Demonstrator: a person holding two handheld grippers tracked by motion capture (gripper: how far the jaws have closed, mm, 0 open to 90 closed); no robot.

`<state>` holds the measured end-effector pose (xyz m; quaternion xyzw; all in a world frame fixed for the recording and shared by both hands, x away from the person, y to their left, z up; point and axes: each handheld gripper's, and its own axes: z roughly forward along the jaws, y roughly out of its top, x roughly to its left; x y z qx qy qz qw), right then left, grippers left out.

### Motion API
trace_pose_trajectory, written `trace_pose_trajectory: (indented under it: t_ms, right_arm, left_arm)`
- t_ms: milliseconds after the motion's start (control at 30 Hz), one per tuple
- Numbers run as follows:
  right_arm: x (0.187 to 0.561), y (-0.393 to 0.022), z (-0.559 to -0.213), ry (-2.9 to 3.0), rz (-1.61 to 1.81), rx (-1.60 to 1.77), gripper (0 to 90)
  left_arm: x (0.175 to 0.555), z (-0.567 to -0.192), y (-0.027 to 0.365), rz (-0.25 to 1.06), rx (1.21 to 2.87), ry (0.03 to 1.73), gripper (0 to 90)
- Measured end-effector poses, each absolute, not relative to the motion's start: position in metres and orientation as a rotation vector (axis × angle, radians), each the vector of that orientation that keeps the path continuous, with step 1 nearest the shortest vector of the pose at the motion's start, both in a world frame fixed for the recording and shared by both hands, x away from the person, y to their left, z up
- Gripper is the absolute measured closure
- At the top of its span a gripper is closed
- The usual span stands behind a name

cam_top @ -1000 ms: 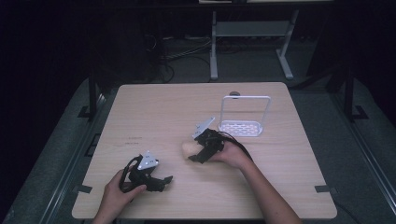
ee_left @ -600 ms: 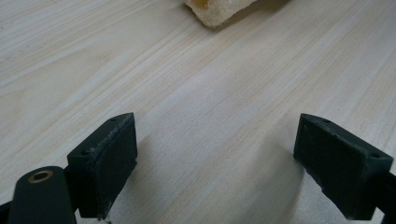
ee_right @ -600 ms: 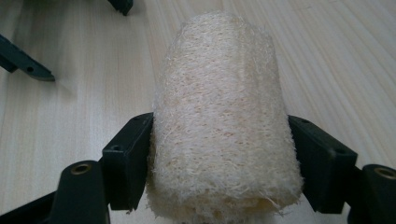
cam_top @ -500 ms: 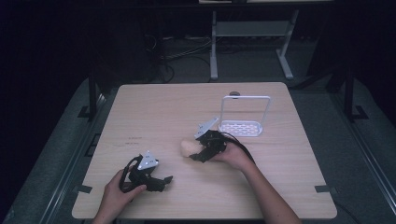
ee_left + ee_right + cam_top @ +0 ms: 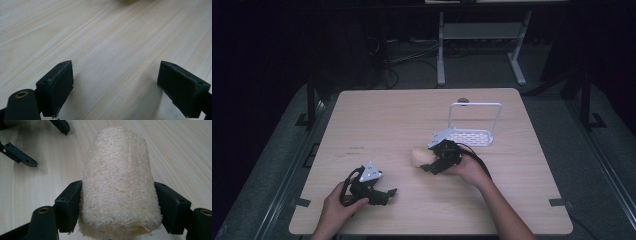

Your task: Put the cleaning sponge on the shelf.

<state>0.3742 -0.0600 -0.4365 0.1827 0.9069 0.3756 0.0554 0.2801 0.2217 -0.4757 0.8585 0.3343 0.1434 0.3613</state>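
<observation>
A pale, fibrous loofah sponge (image 5: 117, 182) sits between the jaws of my right gripper (image 5: 118, 206), which press on both of its sides. In the high view the loofah (image 5: 418, 157) is at the table's middle, sticking out to the left of the right gripper (image 5: 430, 165). My left gripper (image 5: 388, 194) rests low at the front left, open, its fingers pointing right. In the left gripper view its jaws (image 5: 118, 87) stand wide apart over bare wood with nothing between them. The left gripper's fingertips (image 5: 21, 157) appear at the top left of the right gripper view.
A white wire rack (image 5: 475, 104) with a perforated base stands just behind the right gripper, right of the table's centre. The light wooden table (image 5: 382, 120) has dark floor all around its edges, and a metal stand (image 5: 441, 50) is behind it.
</observation>
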Motion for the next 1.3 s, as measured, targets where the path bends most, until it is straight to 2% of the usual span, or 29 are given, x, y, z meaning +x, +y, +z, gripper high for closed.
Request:
trace_pose_trajectory:
  t_ms: [1300]
  right_arm:
    - [0.367,-0.128,-0.413,2.581,1.19,0.747,27.8]
  left_arm:
    - [0.28,-0.476,0.222,0.371,2.213,0.858,12.9]
